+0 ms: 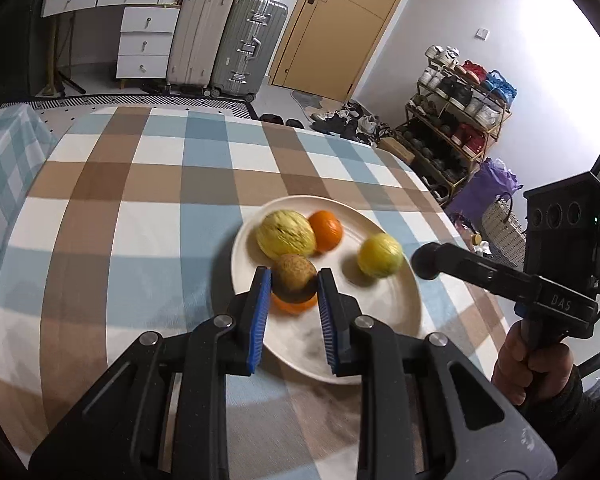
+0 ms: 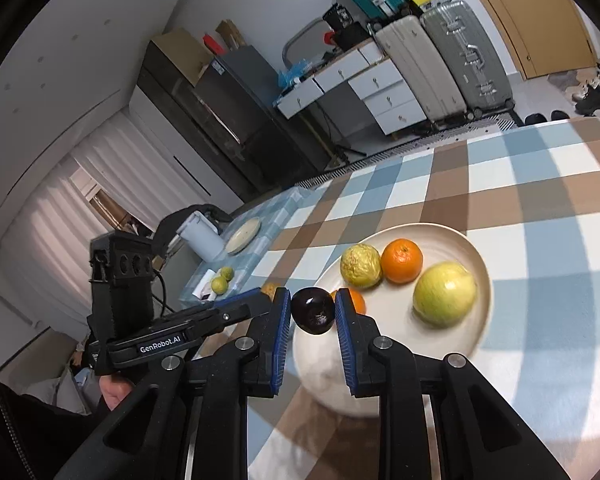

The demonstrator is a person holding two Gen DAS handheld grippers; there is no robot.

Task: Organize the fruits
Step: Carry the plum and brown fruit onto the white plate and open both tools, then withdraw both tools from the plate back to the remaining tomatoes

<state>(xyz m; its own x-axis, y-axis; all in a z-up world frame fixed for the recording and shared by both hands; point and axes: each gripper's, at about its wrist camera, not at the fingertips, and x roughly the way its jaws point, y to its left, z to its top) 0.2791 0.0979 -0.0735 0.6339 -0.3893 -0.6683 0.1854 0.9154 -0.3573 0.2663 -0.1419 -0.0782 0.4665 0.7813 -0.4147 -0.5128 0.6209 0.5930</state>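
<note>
**Two fruits gripped over the plate**

A brown, rough-skinned fruit (image 1: 295,273) is held between the blue pads (image 1: 259,316) of the left gripper (image 1: 294,280), jaws closed narrowly around it, just above the near rim of the cream plate (image 1: 384,320). An orange fruit (image 1: 294,305) is partly hidden beneath it. On the far side of the plate a wrinkled yellow fruit (image 1: 286,234) is seen touching a tangerine (image 1: 327,230), and a smooth yellow-green fruit (image 1: 380,255) lies apart to the right. Whether that one is an apple or a citrus cannot be told.

From the right wrist view, a dark purple fruit (image 2: 313,311) is clamped in the right gripper (image 2: 313,306), its blue pads (image 2: 346,340) pressed on both sides, at the plate's left edge. The plate is set on a checked tablecloth (image 1: 140,208) in blue, brown and white. At the far left, two small green fruits (image 2: 222,280) and a second plate (image 2: 243,235) are seen on a side surface, well apart.
</note>
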